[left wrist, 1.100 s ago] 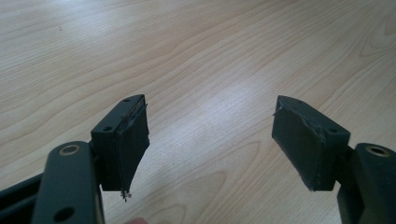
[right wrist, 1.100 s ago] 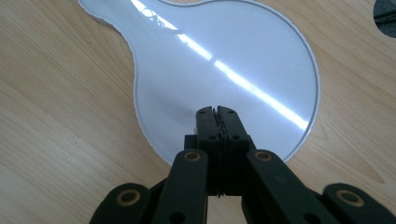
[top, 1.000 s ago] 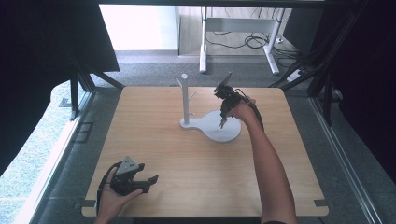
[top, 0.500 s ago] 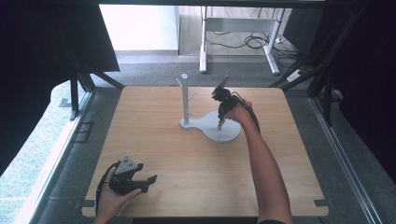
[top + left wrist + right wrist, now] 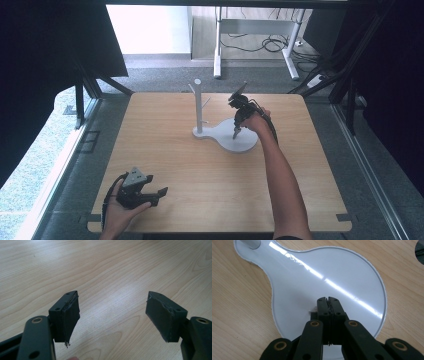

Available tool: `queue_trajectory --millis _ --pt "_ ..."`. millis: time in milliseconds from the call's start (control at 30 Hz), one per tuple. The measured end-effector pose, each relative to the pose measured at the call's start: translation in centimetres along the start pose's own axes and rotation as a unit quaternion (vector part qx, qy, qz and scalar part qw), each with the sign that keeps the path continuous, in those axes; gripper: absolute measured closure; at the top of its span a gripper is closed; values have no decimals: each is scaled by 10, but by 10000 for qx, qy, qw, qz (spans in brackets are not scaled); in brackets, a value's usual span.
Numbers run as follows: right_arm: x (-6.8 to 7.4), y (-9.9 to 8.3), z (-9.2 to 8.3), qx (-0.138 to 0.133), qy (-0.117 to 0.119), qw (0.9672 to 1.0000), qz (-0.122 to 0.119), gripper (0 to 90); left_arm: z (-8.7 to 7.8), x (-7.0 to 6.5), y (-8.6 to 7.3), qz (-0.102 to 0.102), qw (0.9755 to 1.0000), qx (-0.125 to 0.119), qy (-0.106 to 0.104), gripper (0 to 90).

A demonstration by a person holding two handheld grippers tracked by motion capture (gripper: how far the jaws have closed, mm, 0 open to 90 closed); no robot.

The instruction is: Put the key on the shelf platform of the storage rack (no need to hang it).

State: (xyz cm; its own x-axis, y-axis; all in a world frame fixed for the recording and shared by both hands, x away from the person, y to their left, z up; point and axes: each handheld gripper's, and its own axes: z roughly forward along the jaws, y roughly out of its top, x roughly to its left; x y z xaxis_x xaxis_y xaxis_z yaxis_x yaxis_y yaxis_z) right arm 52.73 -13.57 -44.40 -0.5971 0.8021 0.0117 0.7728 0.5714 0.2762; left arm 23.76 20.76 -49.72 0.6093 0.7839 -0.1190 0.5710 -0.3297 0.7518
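Over at the near left corner of the desk [image 5: 165,115], the left tool [image 5: 159,194] rests low in the person's hand, its jaws spread wide with nothing between them; in the left gripper view only bare wood grain lies ahead of its pads [image 5: 68,315]. It looks idle, taking no part in the work for now.

Farther along, toward the middle and back, stands the white stand [image 5: 240,145]: a flat base shaped like a pear with an upright post [image 5: 198,107] rising from its narrow end, small pegs sticking out near the top. Nothing hangs on those pegs and nothing lies on the base.

On the right, the right tool [image 5: 235,134] points down over the round end of the base, jaws pressed together and apparently empty. I can't tell if the tips touch the plate. My guess is that little here is settled yet: the stand is bare.
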Motion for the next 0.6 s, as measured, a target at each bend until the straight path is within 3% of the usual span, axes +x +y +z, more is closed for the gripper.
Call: queue_trajectory --millis 333,500,600 --pt "-9 -8 19 134 -46 9999 90 886 1 1 -1 -13 10000 27 15 274" --pt "-10 -9 22 75 -33 9999 111 883 3 1 -1 5 10000 55 8 273" --pt "-9 -10 23 74 -87 9999 52 782 3 0 -1 9 10000 43 6 273"
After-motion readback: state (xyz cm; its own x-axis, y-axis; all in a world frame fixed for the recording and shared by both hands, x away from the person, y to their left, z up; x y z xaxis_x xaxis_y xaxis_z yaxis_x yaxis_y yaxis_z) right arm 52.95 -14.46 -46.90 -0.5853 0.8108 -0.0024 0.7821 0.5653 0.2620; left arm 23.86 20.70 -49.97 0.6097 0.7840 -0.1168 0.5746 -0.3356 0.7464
